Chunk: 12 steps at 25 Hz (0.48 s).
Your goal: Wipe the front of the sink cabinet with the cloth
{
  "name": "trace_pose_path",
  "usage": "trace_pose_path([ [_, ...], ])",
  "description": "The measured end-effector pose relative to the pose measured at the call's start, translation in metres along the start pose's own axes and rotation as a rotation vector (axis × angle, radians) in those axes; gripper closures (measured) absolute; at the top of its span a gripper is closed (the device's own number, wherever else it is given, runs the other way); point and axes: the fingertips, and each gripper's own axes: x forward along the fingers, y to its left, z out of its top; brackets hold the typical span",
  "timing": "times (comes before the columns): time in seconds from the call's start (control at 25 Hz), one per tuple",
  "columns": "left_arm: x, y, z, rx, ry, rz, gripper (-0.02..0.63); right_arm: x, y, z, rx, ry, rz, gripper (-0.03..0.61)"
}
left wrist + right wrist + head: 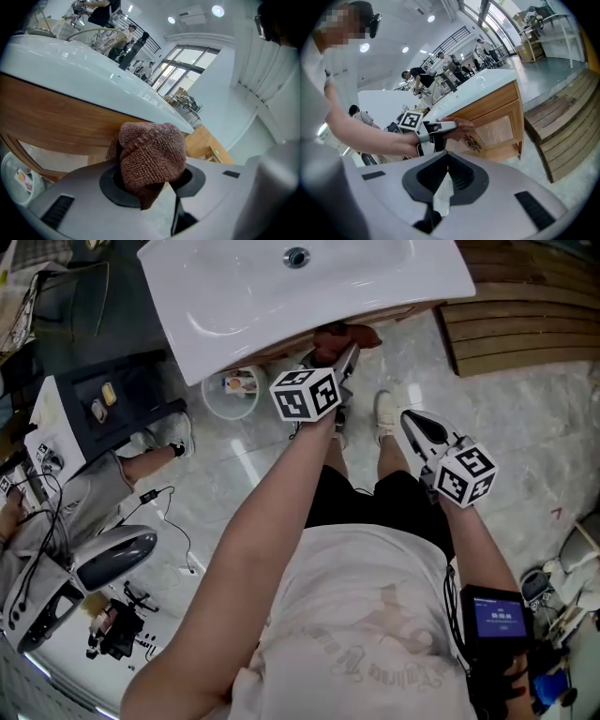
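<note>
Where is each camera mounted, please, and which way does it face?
Head view: on the person's head, facing steeply down at the sink and floor; both arms, legs, left gripper and right gripper show.
Left gripper view: on the left gripper, facing up along jaws shut on the cloth, at the cabinet; no arm shows.
Right gripper view: on the right gripper, jaws together, empty, facing sideways at the cabinet; torso and left arm show.
Shared: head and right gripper views both show the cloth at the cabinet.
</note>
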Motion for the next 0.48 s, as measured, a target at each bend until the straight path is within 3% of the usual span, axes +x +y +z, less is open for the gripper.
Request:
trace_pose_path([
  [0.48, -0.004, 0.013, 0.009, -0.013, -0.012, -0.047, 0.465, 0.009, 0.001, 0.004, 0.061, -0.049, -0.087, 0.566],
])
